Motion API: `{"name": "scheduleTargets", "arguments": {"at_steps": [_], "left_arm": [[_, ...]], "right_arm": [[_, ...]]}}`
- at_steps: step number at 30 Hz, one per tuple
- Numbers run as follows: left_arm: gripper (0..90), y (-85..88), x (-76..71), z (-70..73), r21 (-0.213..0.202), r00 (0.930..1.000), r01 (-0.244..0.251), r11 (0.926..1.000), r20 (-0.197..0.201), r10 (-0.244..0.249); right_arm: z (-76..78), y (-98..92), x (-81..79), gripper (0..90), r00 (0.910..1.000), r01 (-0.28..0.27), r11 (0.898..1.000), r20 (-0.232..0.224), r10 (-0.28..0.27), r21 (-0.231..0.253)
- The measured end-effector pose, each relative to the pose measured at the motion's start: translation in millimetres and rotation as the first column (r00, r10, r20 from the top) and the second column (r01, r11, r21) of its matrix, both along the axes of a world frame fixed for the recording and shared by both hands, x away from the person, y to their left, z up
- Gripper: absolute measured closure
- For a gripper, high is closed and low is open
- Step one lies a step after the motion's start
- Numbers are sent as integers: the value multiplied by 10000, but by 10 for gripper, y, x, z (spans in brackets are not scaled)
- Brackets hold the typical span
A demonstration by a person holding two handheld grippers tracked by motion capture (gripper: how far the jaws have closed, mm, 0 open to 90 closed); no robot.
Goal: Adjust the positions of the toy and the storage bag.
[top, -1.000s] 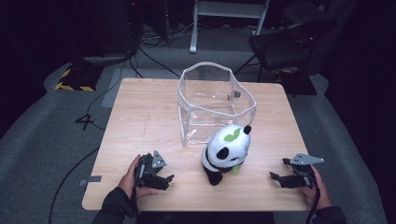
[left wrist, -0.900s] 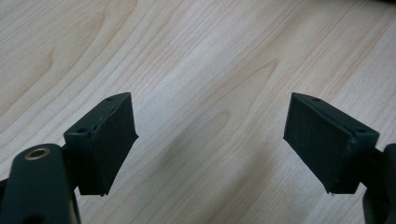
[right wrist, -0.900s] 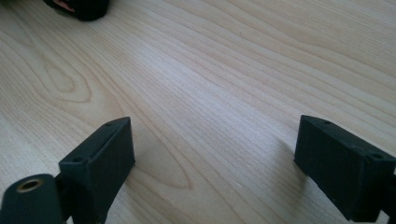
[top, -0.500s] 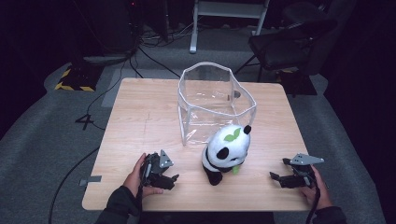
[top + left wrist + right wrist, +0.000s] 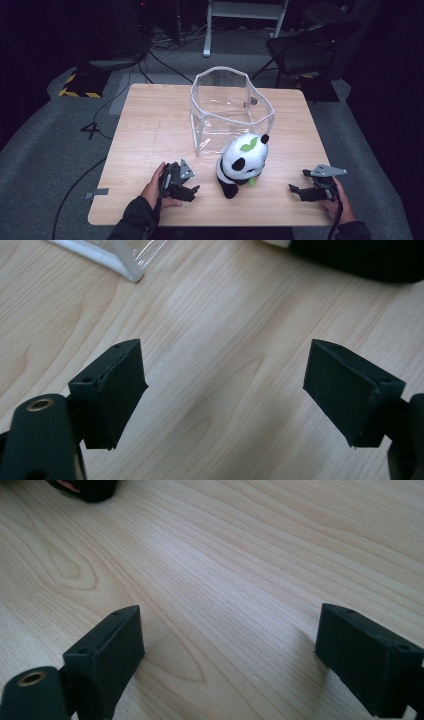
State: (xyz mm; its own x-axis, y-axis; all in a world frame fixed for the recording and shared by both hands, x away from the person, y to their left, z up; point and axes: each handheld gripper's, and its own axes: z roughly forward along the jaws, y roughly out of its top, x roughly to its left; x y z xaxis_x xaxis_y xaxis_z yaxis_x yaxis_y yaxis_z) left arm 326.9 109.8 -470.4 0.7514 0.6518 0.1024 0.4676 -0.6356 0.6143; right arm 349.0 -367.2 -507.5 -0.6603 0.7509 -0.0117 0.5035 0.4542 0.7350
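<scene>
A black and white panda plush (image 5: 242,162) with a green leaf on its head sits on the wooden table (image 5: 150,130), just in front of a clear plastic bin (image 5: 227,110). My left gripper (image 5: 194,191) is low on the table to the panda's left, jaws open over bare wood, pointing towards the toy. In the left gripper view the panda's black part (image 5: 360,257) lies at the top right and a corner of the bin (image 5: 117,260) at the top left. My right gripper (image 5: 296,191) rests open near the front right, apart from the panda.
A dark chair (image 5: 310,45) and a white frame (image 5: 245,20) stand beyond the table's far edge. Cables trail over the grey floor at the left. Yellow-black tape (image 5: 77,90) marks the floor. The table's left half is bare wood.
My left gripper has slid right, closer to the panda. The right gripper and the panda have stayed where they were.
</scene>
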Motion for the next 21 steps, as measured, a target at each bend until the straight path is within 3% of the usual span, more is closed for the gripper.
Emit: {"name": "scheduleTargets", "arguments": {"at_steps": [21], "left_arm": [[165,-332,13,110,-280,9959,904,9955,92,-902]], "right_arm": [[1,1,1,120,10000,21,10000,-17,-21,11]]}}
